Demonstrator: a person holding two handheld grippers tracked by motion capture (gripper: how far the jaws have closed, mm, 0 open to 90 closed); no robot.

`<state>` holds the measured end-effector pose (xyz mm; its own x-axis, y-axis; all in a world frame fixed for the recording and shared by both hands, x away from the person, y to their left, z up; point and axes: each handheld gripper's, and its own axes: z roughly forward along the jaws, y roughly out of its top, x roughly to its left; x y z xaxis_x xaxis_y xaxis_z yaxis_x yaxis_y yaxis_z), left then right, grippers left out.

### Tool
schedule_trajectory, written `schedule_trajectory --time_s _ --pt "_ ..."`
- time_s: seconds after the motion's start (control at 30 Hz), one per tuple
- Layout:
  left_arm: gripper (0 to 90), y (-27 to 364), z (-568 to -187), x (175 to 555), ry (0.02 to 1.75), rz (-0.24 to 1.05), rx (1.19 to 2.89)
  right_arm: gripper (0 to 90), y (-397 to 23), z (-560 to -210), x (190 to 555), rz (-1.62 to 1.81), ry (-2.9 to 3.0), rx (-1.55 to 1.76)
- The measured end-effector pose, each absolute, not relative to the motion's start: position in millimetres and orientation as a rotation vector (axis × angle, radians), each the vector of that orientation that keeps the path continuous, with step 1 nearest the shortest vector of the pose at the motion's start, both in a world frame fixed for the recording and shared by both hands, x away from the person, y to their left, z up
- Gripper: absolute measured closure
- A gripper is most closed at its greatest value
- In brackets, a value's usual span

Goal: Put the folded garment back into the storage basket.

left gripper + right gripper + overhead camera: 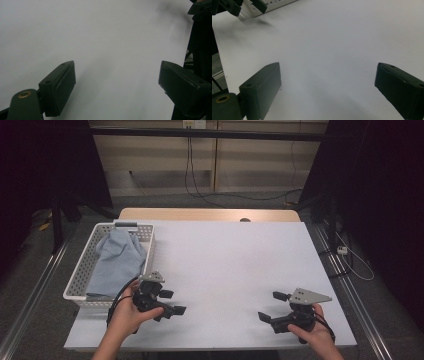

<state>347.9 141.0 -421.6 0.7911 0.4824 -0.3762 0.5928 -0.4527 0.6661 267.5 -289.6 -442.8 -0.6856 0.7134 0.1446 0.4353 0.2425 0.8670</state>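
Both the left gripper (172, 302) and right gripper (273, 306) hover released over the white table (230, 260), jaws spread on nothing, with the cloth (117, 260) in the basket (80, 275) beside the left

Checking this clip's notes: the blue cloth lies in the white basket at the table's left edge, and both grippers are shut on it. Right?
Not quite. The blue cloth does lie in the white basket, but the left gripper and right gripper are open over the bare table, holding nothing, as the high view and both gripper views show.
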Motion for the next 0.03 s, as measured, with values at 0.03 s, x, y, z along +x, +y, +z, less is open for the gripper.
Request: schedule_trajectory --time_s 0.03 --pt "14.6 140.9 -422.0 348.2 0.787 -0.17 2.136 6.6 -289.6 -443.0 267.5 1.418 2.239 1.068"
